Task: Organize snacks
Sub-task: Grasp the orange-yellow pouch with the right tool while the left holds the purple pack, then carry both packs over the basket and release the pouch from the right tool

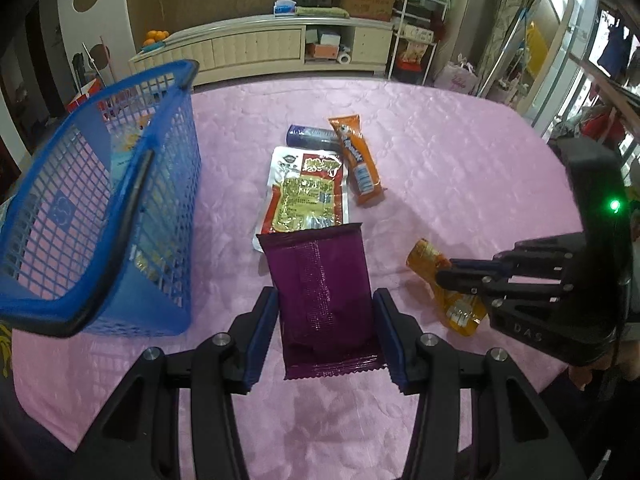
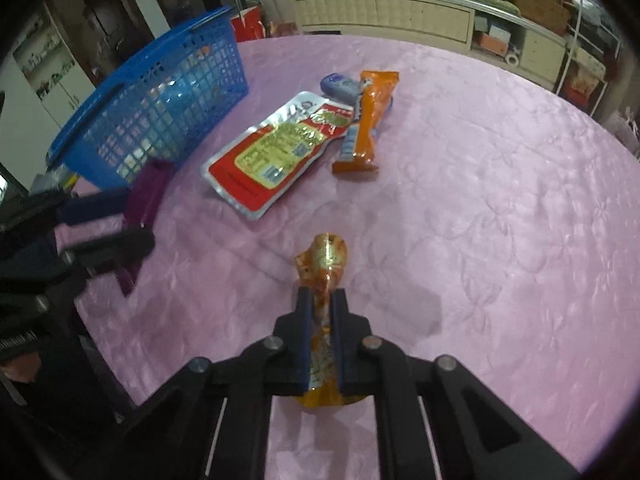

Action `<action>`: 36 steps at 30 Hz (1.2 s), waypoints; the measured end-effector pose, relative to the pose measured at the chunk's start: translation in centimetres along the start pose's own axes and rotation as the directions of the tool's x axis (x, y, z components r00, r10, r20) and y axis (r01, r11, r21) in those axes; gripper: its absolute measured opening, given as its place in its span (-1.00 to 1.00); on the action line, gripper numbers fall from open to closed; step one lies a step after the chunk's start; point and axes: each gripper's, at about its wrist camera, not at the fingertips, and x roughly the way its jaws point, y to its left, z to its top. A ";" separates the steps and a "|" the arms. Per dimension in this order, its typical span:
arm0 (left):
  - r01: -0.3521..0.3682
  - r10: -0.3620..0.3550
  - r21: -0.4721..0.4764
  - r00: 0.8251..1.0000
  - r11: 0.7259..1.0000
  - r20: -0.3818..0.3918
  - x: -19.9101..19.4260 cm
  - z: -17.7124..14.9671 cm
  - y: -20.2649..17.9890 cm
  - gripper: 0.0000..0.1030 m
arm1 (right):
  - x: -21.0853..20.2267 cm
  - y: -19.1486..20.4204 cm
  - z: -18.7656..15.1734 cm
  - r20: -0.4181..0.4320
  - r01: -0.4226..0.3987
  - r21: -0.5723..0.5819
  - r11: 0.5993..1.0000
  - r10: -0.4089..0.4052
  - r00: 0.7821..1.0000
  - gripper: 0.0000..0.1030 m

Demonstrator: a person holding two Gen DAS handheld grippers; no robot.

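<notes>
Snacks lie on the pink tablecloth (image 1: 460, 140) right of the blue basket (image 1: 100, 216); left gripper (image 1: 326, 336) clamps a purple packet (image 1: 320, 288), right gripper (image 2: 323, 340) pinches an orange pouch (image 2: 324, 268) farther right.

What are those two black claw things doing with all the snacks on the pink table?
A person holds a gripper in each hand and is sorting snacks. The left gripper clamps a purple packet, and the right gripper is shut on a small orange packet. A blue basket stands on the pink tablecloth and already has some packets inside. A red and yellow pouch, an orange stick pack and a blue packet lie on the cloth.
</notes>
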 end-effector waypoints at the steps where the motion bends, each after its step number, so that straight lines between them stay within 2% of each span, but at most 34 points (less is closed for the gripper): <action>1: 0.005 -0.005 0.001 1.000 1.000 0.006 -0.4 -0.1 0.0 -0.10 | -0.5 0.2 -0.1 0.005 -0.003 0.010 1.000 0.003 1.000 -0.78; 3: 0.014 -0.015 0.009 1.000 1.000 0.028 -1.5 -0.2 0.0 -0.10 | -1.5 0.6 0.1 0.023 -0.017 0.019 1.000 0.017 1.000 -0.78; 7: 0.022 -0.023 0.013 0.998 1.000 0.066 -3.5 0.1 0.5 -0.10 | -4.6 2.4 1.4 0.084 0.020 -0.021 1.000 -0.018 0.996 -0.79; 10: 0.033 -0.034 0.009 0.994 0.999 0.106 -5.7 0.7 1.4 -0.10 | -6.7 3.6 2.5 0.134 0.014 -0.026 1.000 -0.011 0.991 -0.79; 16: 0.023 -0.022 -0.007 0.985 1.000 0.170 -9.6 1.9 4.5 -0.10 | -9.7 6.7 5.5 0.216 0.004 -0.059 0.998 0.009 0.976 -0.79; 19: -0.013 0.016 -0.015 0.980 1.000 0.197 -11.2 2.6 6.8 -0.10 | -10.6 8.4 6.9 0.246 -0.001 -0.082 0.997 0.021 0.969 -0.79; 26: -0.051 0.061 -0.050 0.973 0.997 0.221 -13.4 3.6 11.5 -0.10 | -10.9 12.5 10.2 0.281 -0.023 -0.149 0.989 0.065 0.957 -0.79; 36: -0.092 0.111 -0.096 0.969 0.991 0.219 -13.7 3.9 16.8 -0.10 | -8.2 18.1 14.2 0.257 -0.051 -0.240 0.970 0.114 0.960 -0.79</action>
